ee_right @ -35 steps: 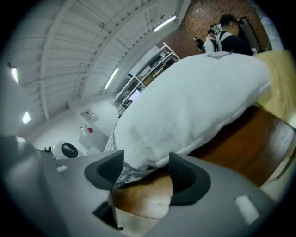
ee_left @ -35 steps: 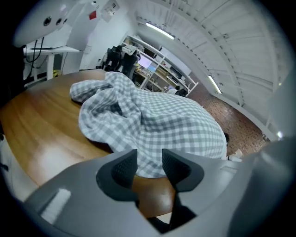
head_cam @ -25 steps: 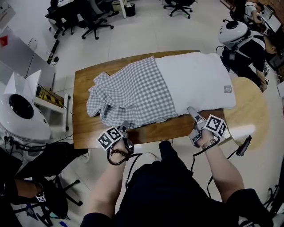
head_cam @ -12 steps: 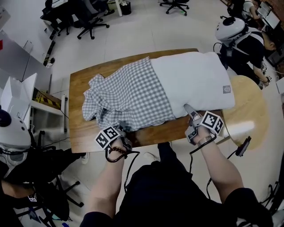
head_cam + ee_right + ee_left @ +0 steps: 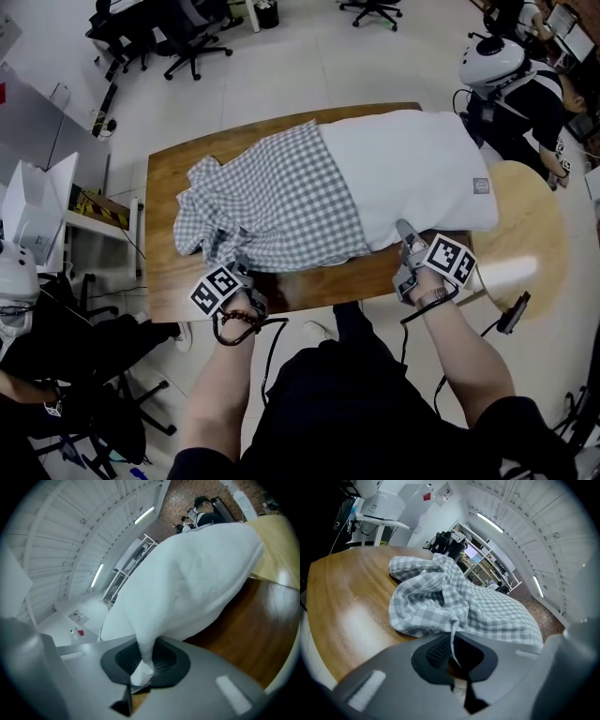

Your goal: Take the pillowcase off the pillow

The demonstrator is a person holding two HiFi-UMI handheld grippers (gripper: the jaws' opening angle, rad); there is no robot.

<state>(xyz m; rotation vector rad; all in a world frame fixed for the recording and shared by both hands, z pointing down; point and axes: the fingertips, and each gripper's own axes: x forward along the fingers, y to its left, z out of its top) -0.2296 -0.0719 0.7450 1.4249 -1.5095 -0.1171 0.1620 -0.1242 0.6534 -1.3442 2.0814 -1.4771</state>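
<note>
The left hand-held gripper [image 5: 244, 270] is pressed together on a fold at the near edge of the checked pillowcase [image 5: 272, 197]. The right hand-held gripper [image 5: 405, 232] is closing its jaws on a pinch of the white pillow [image 5: 412, 169]. The pillow lies lengthwise across the desk [image 5: 167, 178], its bare end to the right and the pillowcase bunched over its left end

The grey left claw [image 5: 241, 267] and right claw [image 5: 405, 231] bear black-and-white marker cubes [image 5: 214, 290] (black cables [image 5: 273, 352] trailing); clothing [image 5: 347, 403] is dark.
</note>
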